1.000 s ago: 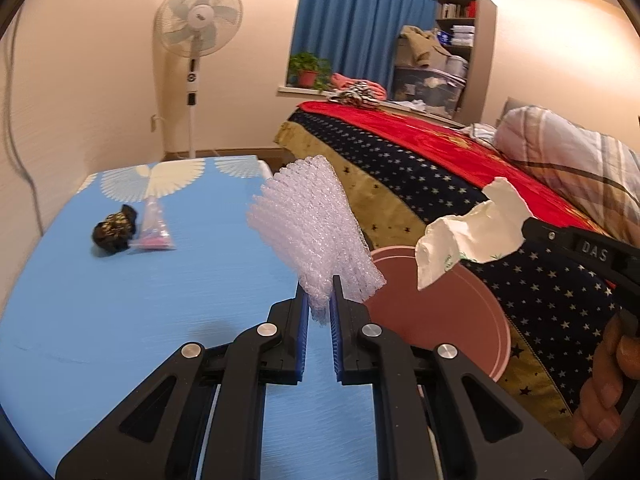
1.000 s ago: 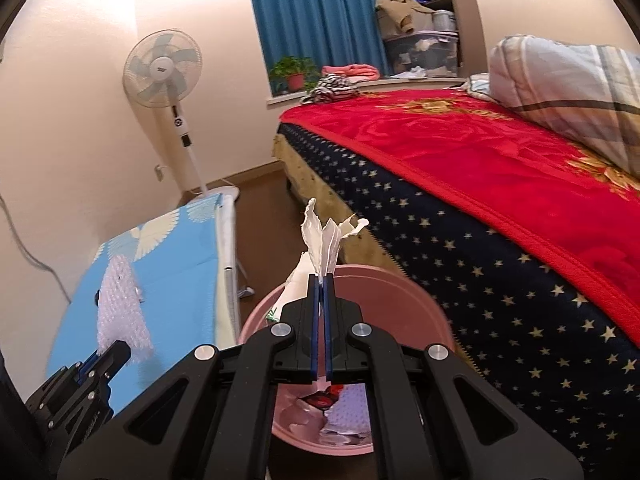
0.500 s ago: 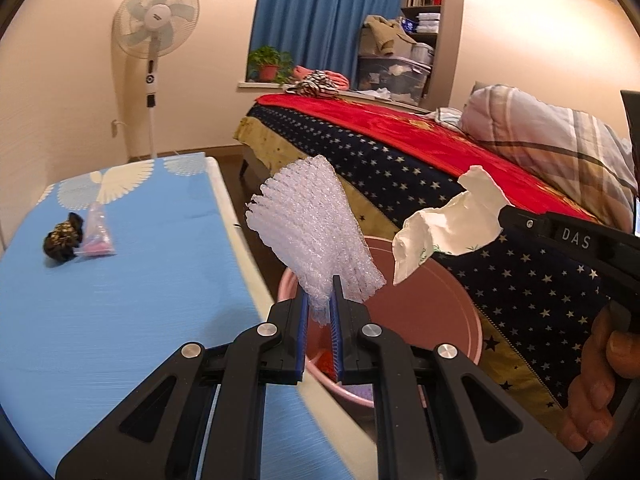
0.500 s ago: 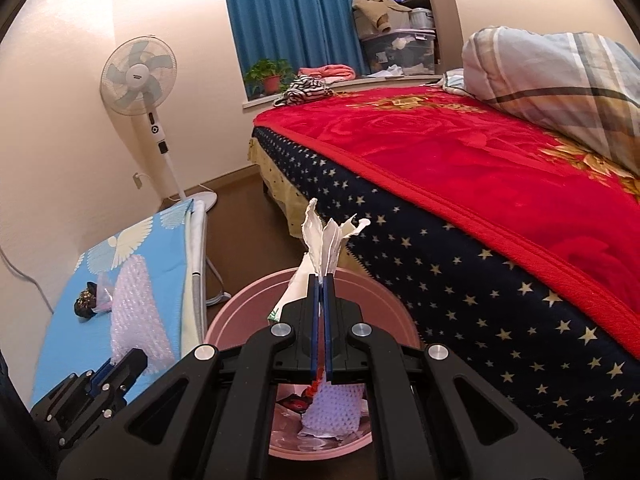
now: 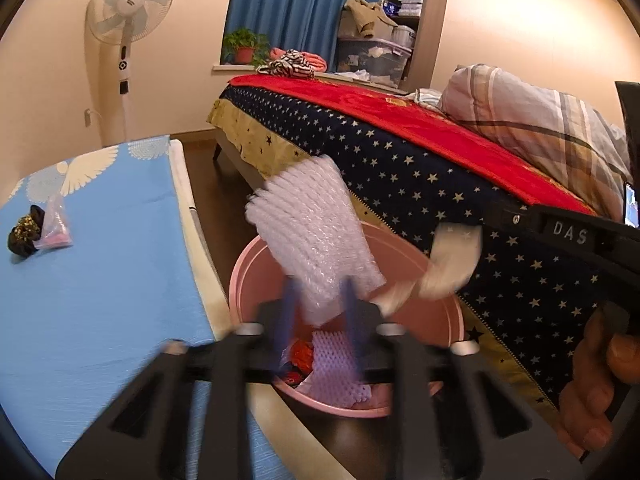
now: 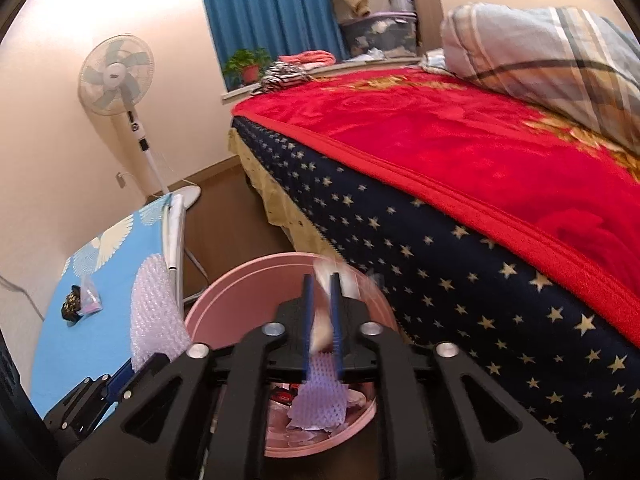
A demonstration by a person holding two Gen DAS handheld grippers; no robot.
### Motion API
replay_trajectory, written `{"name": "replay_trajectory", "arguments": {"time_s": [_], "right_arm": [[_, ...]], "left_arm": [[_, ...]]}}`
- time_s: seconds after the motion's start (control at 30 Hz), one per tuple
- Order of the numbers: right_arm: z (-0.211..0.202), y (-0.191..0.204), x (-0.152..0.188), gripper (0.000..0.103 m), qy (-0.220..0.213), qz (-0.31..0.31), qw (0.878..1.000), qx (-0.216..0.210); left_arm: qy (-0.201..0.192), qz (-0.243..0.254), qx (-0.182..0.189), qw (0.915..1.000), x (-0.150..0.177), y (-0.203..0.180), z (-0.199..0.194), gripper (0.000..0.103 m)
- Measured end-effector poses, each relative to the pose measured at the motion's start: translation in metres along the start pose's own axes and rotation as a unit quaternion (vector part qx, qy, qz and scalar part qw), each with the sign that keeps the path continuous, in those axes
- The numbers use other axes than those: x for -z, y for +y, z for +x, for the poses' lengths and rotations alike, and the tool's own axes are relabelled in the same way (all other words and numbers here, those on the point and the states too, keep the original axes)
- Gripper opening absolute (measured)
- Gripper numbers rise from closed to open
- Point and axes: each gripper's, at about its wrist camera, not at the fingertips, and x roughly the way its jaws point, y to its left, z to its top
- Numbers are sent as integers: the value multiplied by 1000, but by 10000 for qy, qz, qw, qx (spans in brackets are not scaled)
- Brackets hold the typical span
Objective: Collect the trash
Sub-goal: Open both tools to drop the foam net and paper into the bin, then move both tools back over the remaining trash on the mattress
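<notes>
Pink bin (image 5: 404,248), low centre of both views beside the bed (image 6: 460,264), already holds netting and wrappers; left on the blue tabletop (image 5: 104,280) at far left is a small dark item with a plastic bag (image 5: 38,230). Both grippers tilt down over the bin. Left gripper (image 5: 318,312): jaws opening, bubble wrap (image 5: 312,236) slipping free between them; right gripper (image 6: 321,316): jaws opening, crumpled paper (image 6: 322,320) loose between them.
</notes>
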Motion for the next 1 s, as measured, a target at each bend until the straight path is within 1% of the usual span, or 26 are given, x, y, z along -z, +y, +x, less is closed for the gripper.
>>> {"name": "replay_trajectory", "arguments": {"time_s": [0.03, 0.07, 0.23, 0.5, 0.63, 0.77, 1.0], "right_arm": [[0, -2, 0, 40, -17, 37, 10000, 39], [-1, -3, 0, 42, -29, 54, 10000, 61], [-1, 4, 0, 42, -43, -70, 10000, 17], [-3, 17, 0, 42, -97, -153, 9998, -83], [-2, 28, 1, 42, -127, -211, 9996, -171], [1, 43, 1, 42, -130, -256, 9991, -297], [13, 84, 7, 40, -73, -388, 9964, -754]], "left_arm": [[-22, -18, -50, 10000, 1, 1, 0, 43], [-18, -47, -70, 10000, 1, 2, -1, 43], [-90, -213, -179, 9996, 0, 12, -7, 43], [-287, -330, -279, 9987, -7, 27, -20, 28], [-376, -389, -375, 9978, -10, 38, -26, 27], [-448, -461, -496, 9967, -13, 50, -29, 26], [-535, -651, -825, 9930, -14, 83, -38, 26]]}}
